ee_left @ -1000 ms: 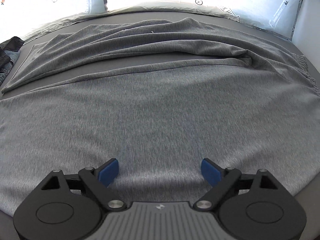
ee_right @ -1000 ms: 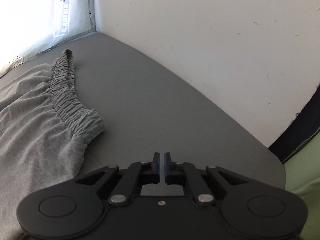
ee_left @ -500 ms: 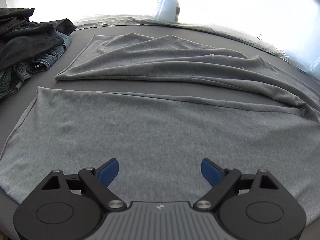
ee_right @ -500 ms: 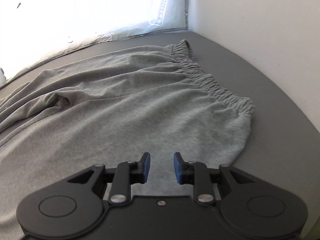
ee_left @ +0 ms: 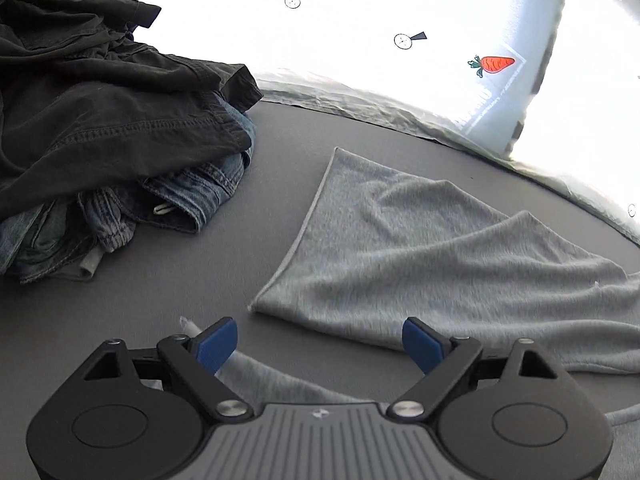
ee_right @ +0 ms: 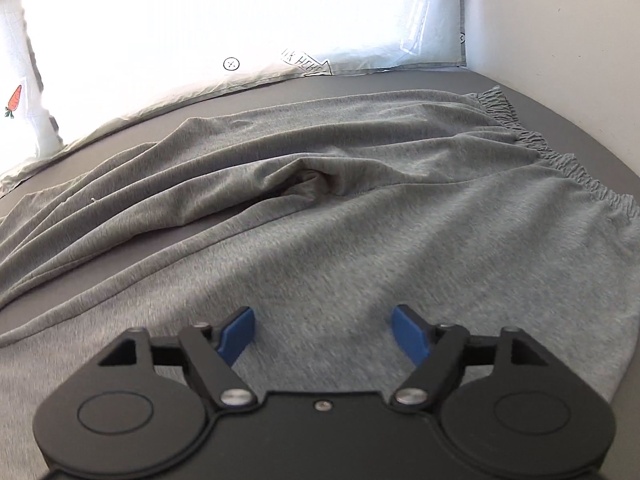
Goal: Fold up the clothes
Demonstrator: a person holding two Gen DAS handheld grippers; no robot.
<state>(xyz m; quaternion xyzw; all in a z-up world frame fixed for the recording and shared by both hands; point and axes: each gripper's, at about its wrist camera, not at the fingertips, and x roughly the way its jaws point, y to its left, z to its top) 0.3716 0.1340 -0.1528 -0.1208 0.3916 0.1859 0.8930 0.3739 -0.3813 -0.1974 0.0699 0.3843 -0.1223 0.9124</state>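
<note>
Left wrist view: the left gripper (ee_left: 320, 340) has its blue fingers (ee_left: 216, 344) spread wide with nothing between them. It hangs over the dark grey worktop (ee_left: 280, 152). The grey trousers (ee_left: 420, 264) lie ahead and to the right; one leg's hem end spreads flat just beyond the fingertips, and the corner of the other leg shows under and just beside the left-hand finger. A pile of dark clothes and jeans (ee_left: 112, 132) sits to the left, well apart from the trousers.

Right wrist view: the right gripper (ee_right: 322, 330) is likewise wide open and holds nothing. The grey trousers (ee_right: 320, 216) fill the space in front of and beneath the fingers (ee_right: 408, 332), one leg flat, the farther one rumpled in long folds. The elastic waistband (ee_right: 560, 164) lies far right, near the white wall (ee_right: 560, 20).
</note>
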